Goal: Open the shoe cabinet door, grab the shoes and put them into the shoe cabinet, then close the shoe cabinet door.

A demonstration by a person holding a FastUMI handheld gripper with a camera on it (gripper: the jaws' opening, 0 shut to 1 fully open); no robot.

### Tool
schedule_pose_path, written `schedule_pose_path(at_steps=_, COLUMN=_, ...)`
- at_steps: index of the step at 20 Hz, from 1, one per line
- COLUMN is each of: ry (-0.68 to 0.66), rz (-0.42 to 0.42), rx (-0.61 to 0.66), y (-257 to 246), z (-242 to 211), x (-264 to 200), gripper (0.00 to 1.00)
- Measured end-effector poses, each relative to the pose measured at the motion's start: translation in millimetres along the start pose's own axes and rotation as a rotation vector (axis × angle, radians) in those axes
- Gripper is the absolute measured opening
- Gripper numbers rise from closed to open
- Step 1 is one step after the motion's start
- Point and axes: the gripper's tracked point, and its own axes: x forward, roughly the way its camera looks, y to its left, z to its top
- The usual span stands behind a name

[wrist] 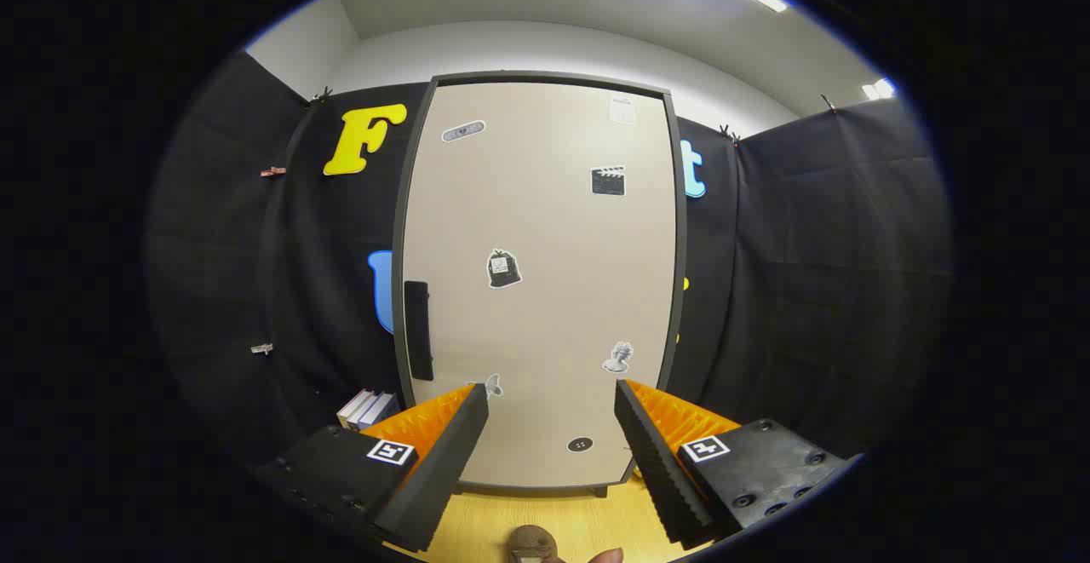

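In the centre of the frame stands a tall beige shoe cabinet (pixel 545 282) with a dark frame, and its door is closed. The cabinet rests on a light wooden floor (pixel 477 525) and has black cloth walls behind it on both sides. On the left edge of the door, around the middle of its height, there is a long black vertical handle (pixel 417 330). Several small stickers (pixel 503 268) are spread over the door surface.

At the bottom of the frame the gripper (pixel 552 401) points straight at the lower part of the door. Its two fingers are wide apart and nothing is between them; they hold nothing and seem not to touch the cabinet.

At the lower left, beside the cabinet's bottom corner, a few books (pixel 366 408) stand or lean against the black cloth. At the very bottom of the frame, between the fingers, a small brownish rounded object (pixel 530 542) lies on the floor; it may be part of a shoe, but it is cut off and I cannot tell for sure.
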Motion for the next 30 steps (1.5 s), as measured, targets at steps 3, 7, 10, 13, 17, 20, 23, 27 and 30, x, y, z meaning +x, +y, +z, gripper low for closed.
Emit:
schedule_pose_path(at_steps=3, ry=0.0, rz=-0.001, rx=0.006, y=1, z=1, x=2, gripper=0.98)
schedule_pose_path(at_steps=7, ry=-0.01, rz=-0.003, rx=0.01, y=-1, z=5, x=1, gripper=0.98)
schedule_pose_path(at_steps=10, ry=-0.012, rz=-0.005, rx=0.022, y=-1, z=5, x=0, gripper=0.98)
schedule_pose_path(at_steps=13, ry=-0.012, rz=-0.006, rx=0.021, y=-3, z=6, x=0, gripper=0.98)
schedule_pose_path(at_steps=17, ry=-0.011, rz=-0.007, rx=0.022, y=-3, z=5, x=0, gripper=0.98)
schedule_pose_path(at_steps=20, ry=-0.007, rz=-0.005, rx=0.019, y=-3, z=4, x=2, gripper=0.98)
schedule_pose_path(at_steps=23, ry=-0.002, rz=0.003, rx=0.029, y=1, z=2, x=3, gripper=0.98)
schedule_pose_path(at_steps=27, ry=0.009, rz=0.009, rx=0.027, y=9, z=-3, x=9, gripper=0.98)
schedule_pose_path(at_steps=30, ry=0.016, rz=0.036, rx=0.062, y=29, z=-3, x=21, gripper=0.98)
